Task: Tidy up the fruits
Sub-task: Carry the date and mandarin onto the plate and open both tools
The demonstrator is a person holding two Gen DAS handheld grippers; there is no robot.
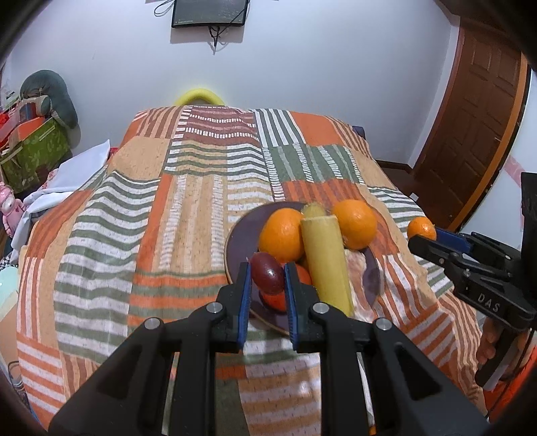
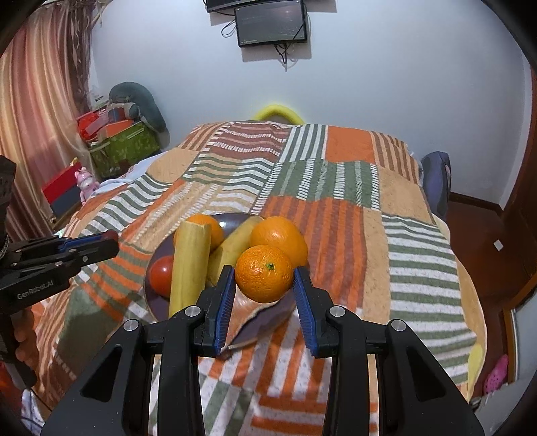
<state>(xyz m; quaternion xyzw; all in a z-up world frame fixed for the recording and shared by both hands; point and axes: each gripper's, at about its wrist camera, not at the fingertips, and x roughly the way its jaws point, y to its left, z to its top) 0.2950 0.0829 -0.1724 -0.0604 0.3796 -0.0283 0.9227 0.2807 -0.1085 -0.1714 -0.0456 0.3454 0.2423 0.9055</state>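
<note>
A dark purple plate [image 1: 238, 241] sits on a striped bedspread. It holds two oranges [image 1: 282, 238] [image 1: 355, 223], a long yellow stalk [image 1: 327, 265] and a red tomato [image 2: 161, 275]. My left gripper [image 1: 267, 271] is shut on a dark red plum [image 1: 267, 272], just above the plate's near side. My right gripper [image 2: 263, 276] is shut on a small tangerine [image 2: 263, 273] and holds it above the plate's [image 2: 235, 219] right edge; the tangerine also shows in the left wrist view [image 1: 421, 228].
The patchwork bedspread [image 1: 188, 201] covers the whole bed. Green boxes and a grey cushion [image 1: 37, 147] stand at the far left. A wooden door [image 1: 476, 127] is on the right. A monitor [image 2: 270, 21] hangs on the wall.
</note>
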